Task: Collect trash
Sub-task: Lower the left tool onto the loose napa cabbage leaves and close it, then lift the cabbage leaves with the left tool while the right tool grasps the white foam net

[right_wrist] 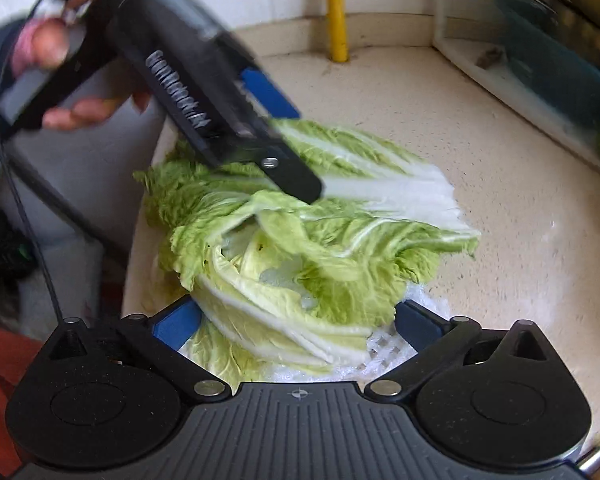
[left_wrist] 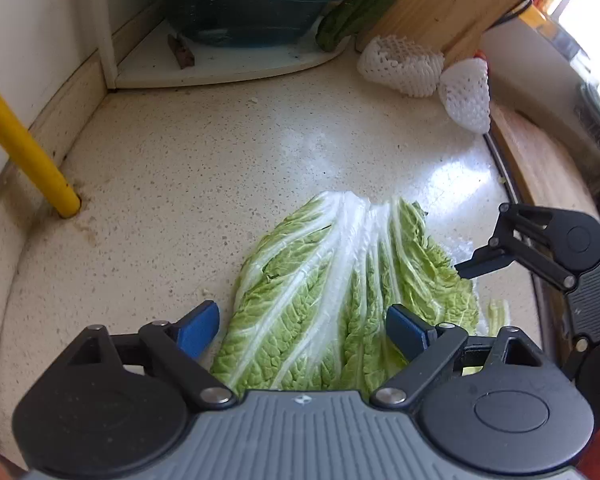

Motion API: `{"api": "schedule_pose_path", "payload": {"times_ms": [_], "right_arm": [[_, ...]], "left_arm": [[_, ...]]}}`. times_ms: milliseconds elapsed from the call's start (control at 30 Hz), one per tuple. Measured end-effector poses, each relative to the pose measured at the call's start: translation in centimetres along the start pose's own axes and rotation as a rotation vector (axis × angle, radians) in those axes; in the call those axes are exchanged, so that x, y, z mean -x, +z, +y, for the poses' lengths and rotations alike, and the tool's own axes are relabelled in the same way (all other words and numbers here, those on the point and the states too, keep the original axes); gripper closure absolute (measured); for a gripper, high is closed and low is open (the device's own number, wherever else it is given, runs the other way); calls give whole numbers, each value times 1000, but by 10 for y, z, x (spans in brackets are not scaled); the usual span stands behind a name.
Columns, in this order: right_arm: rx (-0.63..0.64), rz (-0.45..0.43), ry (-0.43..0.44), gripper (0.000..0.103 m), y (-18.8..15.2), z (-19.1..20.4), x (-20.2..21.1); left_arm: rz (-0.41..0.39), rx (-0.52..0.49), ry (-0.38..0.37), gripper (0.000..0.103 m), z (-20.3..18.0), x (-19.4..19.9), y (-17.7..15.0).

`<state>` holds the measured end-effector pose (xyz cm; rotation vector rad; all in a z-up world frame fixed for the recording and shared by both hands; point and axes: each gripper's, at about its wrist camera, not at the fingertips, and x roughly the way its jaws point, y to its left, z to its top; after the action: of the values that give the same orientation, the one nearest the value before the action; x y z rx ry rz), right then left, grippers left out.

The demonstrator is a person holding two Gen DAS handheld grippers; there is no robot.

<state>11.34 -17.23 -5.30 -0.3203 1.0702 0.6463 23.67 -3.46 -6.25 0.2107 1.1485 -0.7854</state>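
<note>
The left claw (left_wrist: 304,328) points steeply down at a speckled counter (left_wrist: 188,168), its blue fingers (left_wrist: 198,328) spread wide to either side of a large napa cabbage leaf (left_wrist: 340,288) that lies flat there. The left finger stands just off the leaf's edge; the right one sits over its green part, and the pads do not press on it. The leaf's white stalk end points toward 12 o'clock.

In the right wrist view, the right claw (right_wrist: 296,322) has its fingers wide apart around a curled cabbage leaf (right_wrist: 284,280) with white foam netting (right_wrist: 384,346) beneath it; I cannot tell whether the pads press on them.

At 1 o'clock, well apart from the leaf, two white foam fruit nets (left_wrist: 400,66) lie beside a wooden board (left_wrist: 444,4). A yellow pipe (left_wrist: 32,156) rises from the counter at 10 o'clock, and a teal basin (left_wrist: 244,12) sits on a white shelf at 12 o'clock.
</note>
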Motion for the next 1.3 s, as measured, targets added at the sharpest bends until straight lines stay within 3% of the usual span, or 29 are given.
{"api": "schedule_pose_path", "payload": {"times_ms": [133, 200, 267, 333, 433, 533, 633, 767, 867, 1033, 1100, 1167, 1233, 1300], "right_arm": [[-19, -4, -31, 0, -1, 3, -2], [-28, 1, -48, 0, -2, 7, -1], [-23, 1, -38, 0, -8, 8, 3], [-27, 4, -37, 6, -15, 7, 11], [-67, 32, -16, 29, -27, 3, 26], [-113, 66, -6, 36, -41, 0, 36], [-171, 52, 16, 32, -50, -2, 41], [-185, 35, 41, 11, -52, -2, 39], [-162, 23, 30, 10, -53, 0, 44], [-155, -5, 15, 4, -55, 0, 44], [-160, -21, 32, 4, -55, 0, 41], [-170, -47, 35, 3, -56, -2, 40], [-187, -67, 34, 3, -58, -7, 41], [-207, -80, 49, 1, -58, -12, 42]], "left_arm": [[-14, -16, 35, 15, -11, -1, -2], [-15, -31, 18, 36, -19, 2, -7], [-15, -32, 2, 46, -24, 8, -11], [-20, -47, 19, 48, -28, 9, -13], [-20, -35, 26, 50, -26, 9, -15], [-15, -27, 47, 59, -17, 15, -12], [28, -56, 41, 62, -17, 14, -10], [82, -98, 48, 56, -29, 0, 3], [80, -67, -25, 45, -28, -8, 17], [105, -27, -95, 44, -29, -20, 28], [100, 33, -192, 60, -23, -18, 26], [109, 127, -316, 64, -16, -15, 21], [88, 169, -350, 65, -16, -6, 15], [74, 142, -354, 64, -21, 3, 11]]}}
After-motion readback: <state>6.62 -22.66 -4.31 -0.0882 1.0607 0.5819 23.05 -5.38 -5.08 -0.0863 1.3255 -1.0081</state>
